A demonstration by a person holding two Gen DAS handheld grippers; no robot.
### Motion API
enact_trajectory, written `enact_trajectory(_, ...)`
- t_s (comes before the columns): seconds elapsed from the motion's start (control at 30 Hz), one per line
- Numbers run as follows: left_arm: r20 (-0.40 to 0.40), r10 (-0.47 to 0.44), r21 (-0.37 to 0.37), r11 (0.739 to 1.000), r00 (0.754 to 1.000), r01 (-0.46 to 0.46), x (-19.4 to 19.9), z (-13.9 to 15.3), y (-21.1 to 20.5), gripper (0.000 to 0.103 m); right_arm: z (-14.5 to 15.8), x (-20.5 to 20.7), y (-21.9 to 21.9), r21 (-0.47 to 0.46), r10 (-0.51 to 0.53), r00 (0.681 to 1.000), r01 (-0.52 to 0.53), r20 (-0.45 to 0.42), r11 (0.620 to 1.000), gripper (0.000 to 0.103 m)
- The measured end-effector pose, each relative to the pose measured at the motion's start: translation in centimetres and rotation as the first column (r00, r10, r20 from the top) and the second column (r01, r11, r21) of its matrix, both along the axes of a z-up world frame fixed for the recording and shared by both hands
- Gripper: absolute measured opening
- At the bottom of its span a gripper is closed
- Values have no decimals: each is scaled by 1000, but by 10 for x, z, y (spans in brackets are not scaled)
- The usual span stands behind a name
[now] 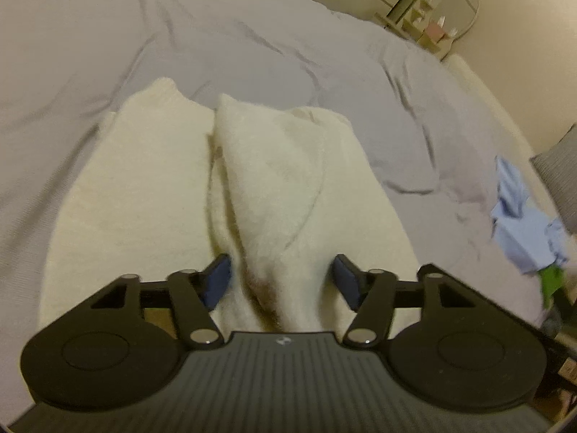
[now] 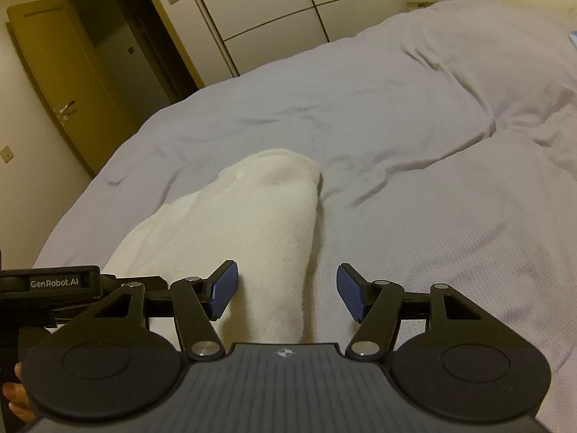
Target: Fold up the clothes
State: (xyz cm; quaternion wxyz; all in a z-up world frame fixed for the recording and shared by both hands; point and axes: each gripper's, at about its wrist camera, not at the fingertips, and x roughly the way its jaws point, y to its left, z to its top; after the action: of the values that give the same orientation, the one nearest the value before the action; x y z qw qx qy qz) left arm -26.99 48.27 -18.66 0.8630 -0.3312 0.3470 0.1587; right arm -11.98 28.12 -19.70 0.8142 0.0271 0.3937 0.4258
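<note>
A cream fuzzy garment (image 1: 151, 187) lies on the lilac bed cover (image 1: 216, 36), with a raised fold (image 1: 274, 180) running down its middle. My left gripper (image 1: 283, 281) is open just above the near end of that fold, which passes between the blue pads (image 1: 216, 281) without being pinched. In the right wrist view the same cream garment (image 2: 245, 223) stretches away from my right gripper (image 2: 286, 292), which is open over its right edge. The left gripper's black body (image 2: 61, 285) shows at the left edge of that view.
A crumpled light blue garment (image 1: 523, 223) with something green (image 1: 551, 278) lies at the bed's right side. A small shelf (image 1: 425, 25) stands beyond the bed. Wardrobe doors (image 2: 288, 3) and an open door (image 2: 65, 83) are behind. A hand (image 2: 16, 393) shows at lower left.
</note>
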Motion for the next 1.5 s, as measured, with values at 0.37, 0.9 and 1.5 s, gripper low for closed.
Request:
enact_trajectory(0.37,147,-49,422,907,988,-18,-64,51,-24,20,-1,-20,23,43,123,992,-122,-15,992,62)
enact_trajectory(0.9,150,63,-120,992,987,-45,-51,-14,62,19,-10,-21,32,50,123,991,-120,-56,992,69)
enact_trajectory(1.5,150,91,102,989,985,-107,-118,-14,42,16,-5,-84,72,-112,327,932,-312,157,943,61)
